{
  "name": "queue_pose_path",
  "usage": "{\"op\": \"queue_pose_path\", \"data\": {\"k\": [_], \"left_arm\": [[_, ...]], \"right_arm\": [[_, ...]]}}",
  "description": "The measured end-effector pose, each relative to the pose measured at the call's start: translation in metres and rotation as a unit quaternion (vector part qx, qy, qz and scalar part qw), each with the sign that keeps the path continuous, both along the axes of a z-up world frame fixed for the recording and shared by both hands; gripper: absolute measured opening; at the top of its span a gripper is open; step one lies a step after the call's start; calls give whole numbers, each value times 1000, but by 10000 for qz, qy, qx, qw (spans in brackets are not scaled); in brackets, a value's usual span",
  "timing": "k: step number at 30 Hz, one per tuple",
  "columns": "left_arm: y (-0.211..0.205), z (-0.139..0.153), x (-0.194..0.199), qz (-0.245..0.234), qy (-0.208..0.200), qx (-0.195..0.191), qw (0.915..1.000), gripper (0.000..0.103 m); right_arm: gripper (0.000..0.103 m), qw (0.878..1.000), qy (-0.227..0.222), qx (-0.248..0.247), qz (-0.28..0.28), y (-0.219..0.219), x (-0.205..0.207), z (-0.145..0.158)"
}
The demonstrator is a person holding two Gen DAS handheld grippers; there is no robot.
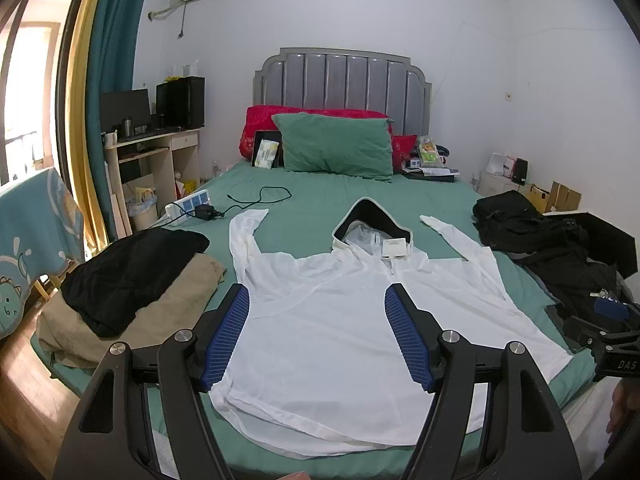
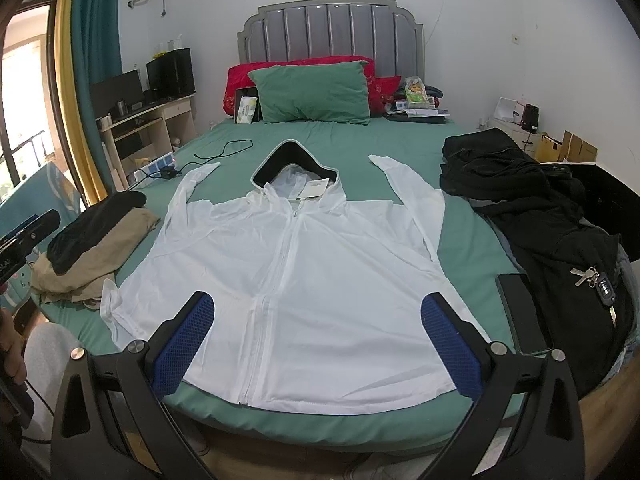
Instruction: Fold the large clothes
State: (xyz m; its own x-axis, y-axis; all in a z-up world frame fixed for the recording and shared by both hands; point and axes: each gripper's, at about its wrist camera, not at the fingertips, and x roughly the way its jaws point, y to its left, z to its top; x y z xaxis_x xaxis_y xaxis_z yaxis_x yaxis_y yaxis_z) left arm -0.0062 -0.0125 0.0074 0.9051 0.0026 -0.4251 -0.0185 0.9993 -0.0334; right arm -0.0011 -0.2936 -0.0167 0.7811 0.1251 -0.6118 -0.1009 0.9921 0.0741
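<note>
- Both claws, left claw (image 1: 316,336) and right claw (image 2: 318,340), gape wide and empty above the white hooded jacket (image 2: 288,264).
- Thin fabric could bunch.
- Its hem reaches the bed (image 2: 320,426) foot edge and could slide off.

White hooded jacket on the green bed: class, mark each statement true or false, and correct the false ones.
1. The thin white hooded zip jacket lies spread flat, front up. True.
2. Both sleeves are folded across its chest. False: they stretch out towards the headboard.
3. The left gripper is shut on the hem. False: it is open, holding nothing.
4. The right gripper is open. True.
5. A bunch of metal keys lies on black clothing. True.
</note>
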Motion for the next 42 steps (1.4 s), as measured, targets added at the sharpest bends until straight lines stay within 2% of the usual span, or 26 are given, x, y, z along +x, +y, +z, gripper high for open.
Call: {"op": "queue_pose_path", "data": {"k": [36,39,42], "left_arm": [[-1,2,-2,1,-21,13,10000,74],[-4,7,0,-57,-76,125,9999,74],[-12,11,10,-352,-171,406,9984,73]], "right_arm": [[102,10000,-12,9,2,0,0,-1],[102,10000,11,12,7,-1,0,-1],[102,10000,75,10,15,-4,5,-5]]}}
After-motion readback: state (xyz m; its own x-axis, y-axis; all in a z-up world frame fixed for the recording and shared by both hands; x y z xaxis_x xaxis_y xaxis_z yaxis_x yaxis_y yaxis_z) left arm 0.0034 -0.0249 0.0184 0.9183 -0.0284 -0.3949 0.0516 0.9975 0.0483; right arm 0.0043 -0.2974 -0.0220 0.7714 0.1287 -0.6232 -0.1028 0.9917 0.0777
